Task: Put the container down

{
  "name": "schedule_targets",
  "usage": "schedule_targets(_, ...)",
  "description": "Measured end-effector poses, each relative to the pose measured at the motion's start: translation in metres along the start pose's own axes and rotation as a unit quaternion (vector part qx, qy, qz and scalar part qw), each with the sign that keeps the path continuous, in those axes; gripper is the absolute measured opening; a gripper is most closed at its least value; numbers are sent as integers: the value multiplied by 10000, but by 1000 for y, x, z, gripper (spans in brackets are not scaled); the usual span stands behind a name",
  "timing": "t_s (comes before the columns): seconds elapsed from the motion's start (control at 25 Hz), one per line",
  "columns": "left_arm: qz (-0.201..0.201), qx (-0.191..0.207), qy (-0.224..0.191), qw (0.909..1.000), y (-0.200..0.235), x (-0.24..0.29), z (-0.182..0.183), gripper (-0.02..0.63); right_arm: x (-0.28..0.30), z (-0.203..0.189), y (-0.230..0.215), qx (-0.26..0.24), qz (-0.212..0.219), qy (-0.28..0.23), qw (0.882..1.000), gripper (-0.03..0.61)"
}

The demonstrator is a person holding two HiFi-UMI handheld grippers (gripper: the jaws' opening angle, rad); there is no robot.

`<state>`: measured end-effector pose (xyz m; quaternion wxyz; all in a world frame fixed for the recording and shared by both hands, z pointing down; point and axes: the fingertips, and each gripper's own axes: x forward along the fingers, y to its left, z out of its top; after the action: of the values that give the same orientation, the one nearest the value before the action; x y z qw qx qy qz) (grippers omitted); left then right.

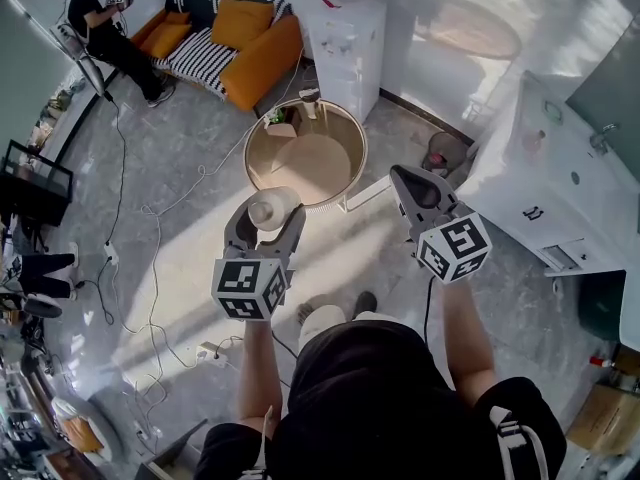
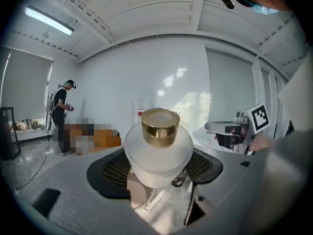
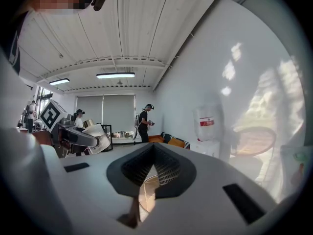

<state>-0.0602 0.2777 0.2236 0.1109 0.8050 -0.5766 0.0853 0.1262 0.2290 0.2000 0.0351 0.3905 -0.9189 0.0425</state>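
A white frosted container (image 1: 272,209) with a gold cap (image 2: 160,126) sits between the jaws of my left gripper (image 1: 268,220), which is shut on its round body (image 2: 157,153). It is held in the air, just short of the near rim of a round wooden side table (image 1: 330,168). My right gripper (image 1: 408,180) hovers to the right of that table, its jaws closed to a point with nothing between them (image 3: 153,155). From the right gripper view, the left gripper and the container (image 3: 99,137) show at the left.
On the table's far side lie a few small items (image 1: 290,118). A white water dispenser (image 1: 348,38) and an orange sofa (image 1: 235,43) stand behind it. A white sink counter (image 1: 560,178) runs along the right. Cables (image 1: 150,218) cross the floor; a person (image 1: 105,33) stands far left.
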Motion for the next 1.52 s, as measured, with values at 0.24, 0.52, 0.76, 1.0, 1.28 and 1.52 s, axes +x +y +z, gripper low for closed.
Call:
schedule_targets(0.24,-42,69,-30,10000,-10,3,4,344,-5,5,-2,-107,-1,-121,9999,3)
schedule_targets(0.52,-35,38,-71,10000,-18,4,2,344,-17,3,-8,3,-10,-191,9998,3)
schedule_targets(0.76,-81,31,-65,9999,-26,2,-2,344,-21,-7,-9,61,-64,-89,9999,3)
schedule_targets(1.0,-127,103,-6,9999,-25,7,-7,344,-18,-18,-7,112,-65,33,9999,3)
schedule_targets(1.28,-217,102,66,9997,-11,24,-14,344,-1,-28,-14,180,-155,122,9996,3)
schedule_targets(1.52,-295,117,24,9995,9,51,-6,344,27,-20,-24,118,-184,127,9997,3)
